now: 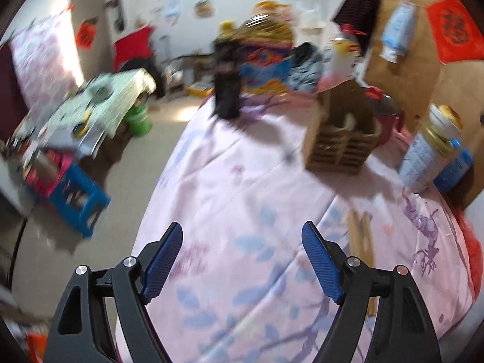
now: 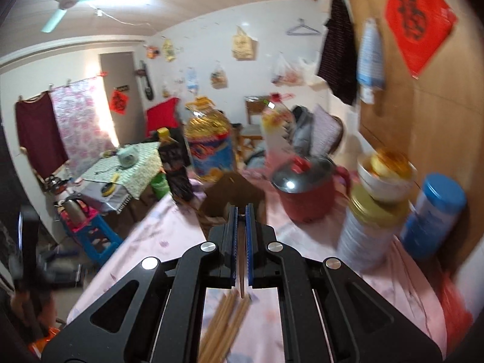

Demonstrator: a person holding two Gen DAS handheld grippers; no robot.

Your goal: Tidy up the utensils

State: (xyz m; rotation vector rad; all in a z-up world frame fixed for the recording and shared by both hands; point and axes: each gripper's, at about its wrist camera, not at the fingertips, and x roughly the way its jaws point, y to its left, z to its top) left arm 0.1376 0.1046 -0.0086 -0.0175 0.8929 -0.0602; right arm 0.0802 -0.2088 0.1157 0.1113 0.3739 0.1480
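Right gripper [image 2: 241,211] is pinching one chopstick [image 2: 241,267] before the wooden holder [image 2: 234,195]; only left view is showing left gripper [image 1: 243,243] spread empty.

The right tongs [image 2: 241,208] hide most of the blurred wooden holder [image 2: 234,189].

Left gripper [image 1: 242,260] jaws wide apart; right gripper [image 2: 241,236] jaws clamped

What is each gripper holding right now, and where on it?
Right gripper pinches one chopstick, apparently near one end. Left gripper is open and holds nothing.
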